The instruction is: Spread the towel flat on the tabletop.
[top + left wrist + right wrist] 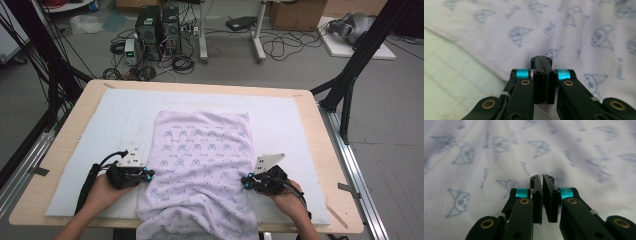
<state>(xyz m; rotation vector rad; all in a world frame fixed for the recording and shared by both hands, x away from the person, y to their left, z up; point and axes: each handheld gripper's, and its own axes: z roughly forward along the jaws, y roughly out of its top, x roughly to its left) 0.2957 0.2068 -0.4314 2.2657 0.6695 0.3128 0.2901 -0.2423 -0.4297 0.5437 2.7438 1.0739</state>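
One towel (200, 165), pale lilac with a blue print, lies lengthwise on the white mat (80, 145), its near end over the table edge. Left gripper (148, 174) at its left edge — jaws shut. Right gripper (244, 182) at its right edge — jaws all but shut; whether either pinches cloth, cannot tell.

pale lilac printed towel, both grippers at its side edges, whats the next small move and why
Probably lift both edges together and carry them toward the far end. The left gripper and right gripper sit shut at opposite sides of the pale lilac printed towel, whose near end hangs over the white foam mat.
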